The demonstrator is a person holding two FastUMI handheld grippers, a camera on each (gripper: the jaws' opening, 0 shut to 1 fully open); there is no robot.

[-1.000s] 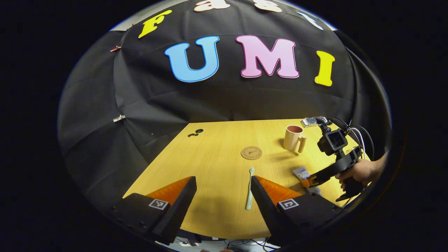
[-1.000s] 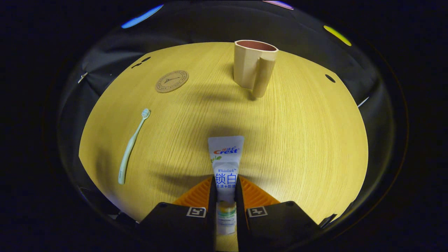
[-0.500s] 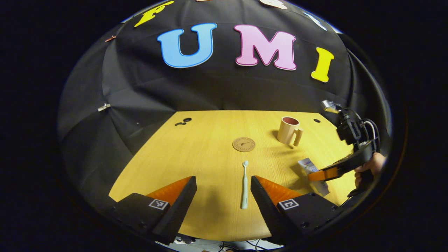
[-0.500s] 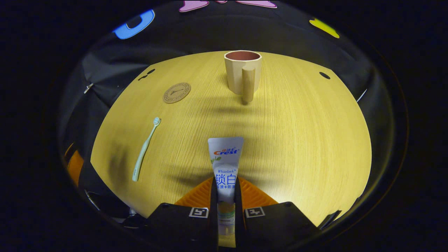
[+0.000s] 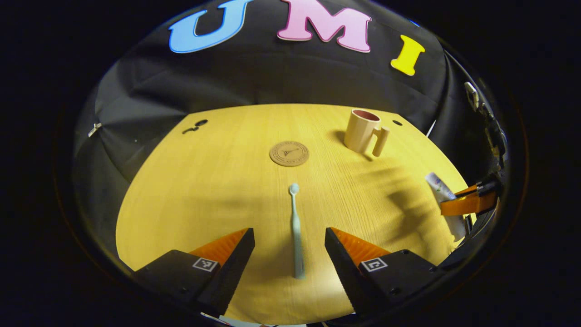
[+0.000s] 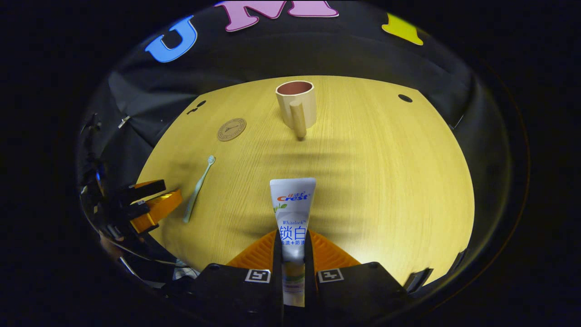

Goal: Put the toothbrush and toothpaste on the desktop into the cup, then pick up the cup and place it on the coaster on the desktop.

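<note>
Toothpaste (image 6: pixel 293 213) sits clamped between the two fingers of the right gripper (image 6: pixel 293 254), held clear of the desktop (image 6: pixel 386 181) with its flat crimped end pointing forward toward the cup (image 6: pixel 297 104); in the left gripper view the same tube (image 5: pixel 442 195) shows at the far right edge, pinched by that gripper (image 5: pixel 467 204). The cup stands upright at the far side of the desktop, mouth open, handle facing the near side, with nothing visible inside it. The left gripper (image 5: pixel 290 252) hangs with its jaws spread wide, one finger on either side of the toothbrush (image 5: pixel 296 231), which lies flat on the wood with its bristled head pointing far, toward the coaster (image 5: pixel 289 153). The coaster lies bare, left of the cup and apart from it. The step in hand appears to be the loading of the cup, the tube carried and the brush about to be gripped. The next move probably calls for the right gripper to bring the tube above the cup's mouth and tip it upright before letting go, while the left gripper lowers onto the thin brush handle and closes squarely on it.
</note>
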